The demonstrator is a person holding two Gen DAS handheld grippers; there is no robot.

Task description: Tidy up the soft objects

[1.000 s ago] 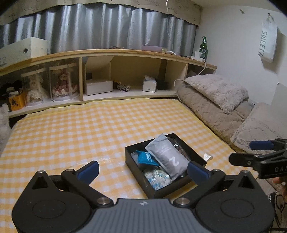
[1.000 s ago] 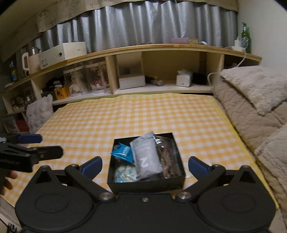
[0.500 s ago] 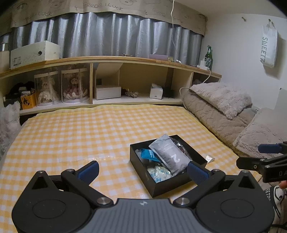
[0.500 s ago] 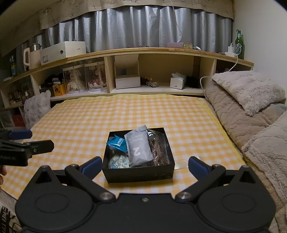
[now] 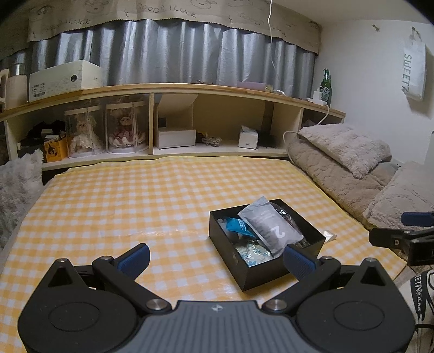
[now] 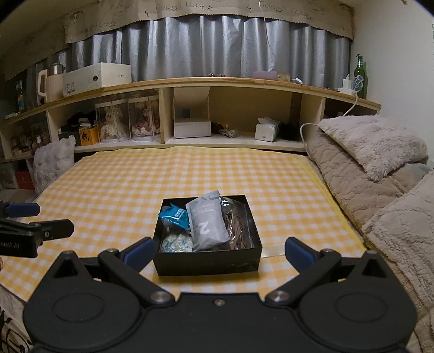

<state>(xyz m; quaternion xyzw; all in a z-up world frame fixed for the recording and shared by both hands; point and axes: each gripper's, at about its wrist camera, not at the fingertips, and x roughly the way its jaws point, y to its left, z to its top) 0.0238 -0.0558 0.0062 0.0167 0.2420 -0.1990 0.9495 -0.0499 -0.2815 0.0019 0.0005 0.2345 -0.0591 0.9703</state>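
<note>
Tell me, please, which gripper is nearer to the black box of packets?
Right. The right gripper sits directly in front of the black box, jaws open either side of it. The left gripper hangs off to the box's left, open and empty.

The valance [image 6: 208,10] above the curtain carries "GOOD LUCK" several times over, and a white bag [image 5: 414,71] on the wall reads "SWEET", its last letter cut off. The grey pouch [image 6: 208,224] in the black box [image 6: 207,262] bears a white "2"; the left gripper [image 6: 16,230], seen from the right wrist, shows "obot AI", its start out of frame
</note>
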